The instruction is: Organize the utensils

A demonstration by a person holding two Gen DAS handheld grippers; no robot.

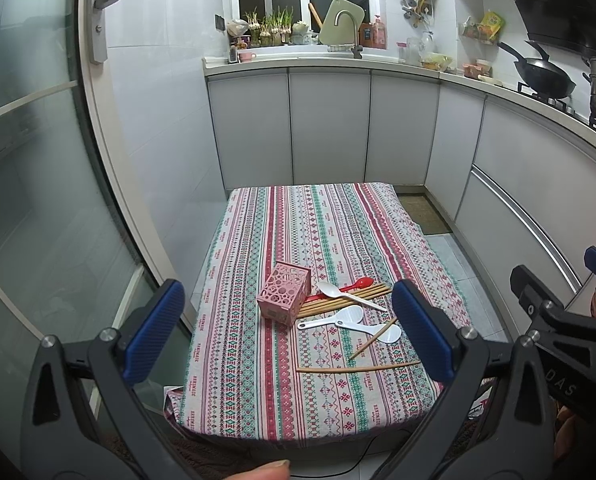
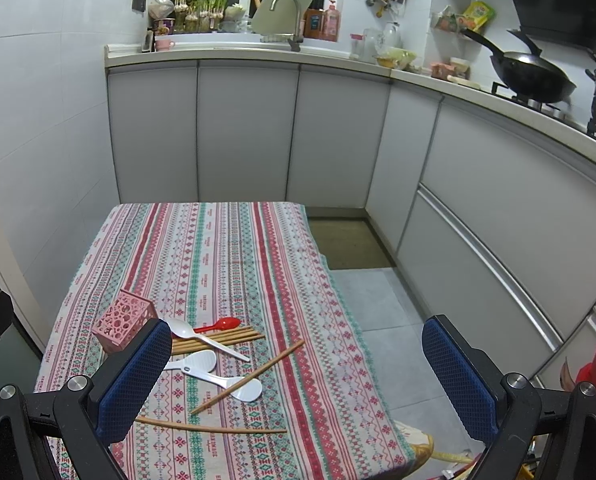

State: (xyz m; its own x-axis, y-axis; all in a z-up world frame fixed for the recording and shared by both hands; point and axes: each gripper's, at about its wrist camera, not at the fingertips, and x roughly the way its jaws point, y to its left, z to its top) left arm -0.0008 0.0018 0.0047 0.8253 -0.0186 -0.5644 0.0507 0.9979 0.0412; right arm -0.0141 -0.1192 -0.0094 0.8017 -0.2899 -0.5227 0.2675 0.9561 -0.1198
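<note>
A pink perforated holder (image 1: 284,293) (image 2: 123,325) stands on the striped tablecloth (image 1: 258,392) (image 2: 226,256). Beside it lie a red spoon (image 1: 358,285) (image 2: 222,325), a white spoon (image 1: 348,295) (image 2: 202,340), two white rice paddles (image 1: 334,318) (image 2: 196,362), a bundle of wooden chopsticks (image 1: 344,300) (image 2: 218,339) and two loose chopsticks (image 1: 358,368) (image 2: 248,376). My left gripper (image 1: 288,334) is open and empty, held above the table's near end. My right gripper (image 2: 296,380) is open and empty, over the table's right edge.
White kitchen cabinets (image 1: 330,128) (image 2: 250,132) run behind and to the right of the table, with a sink tap (image 1: 348,20) and a wok (image 2: 534,74) on the counter. A glass door (image 1: 38,168) stands at the left. A floor mat (image 2: 346,244) lies beyond the table.
</note>
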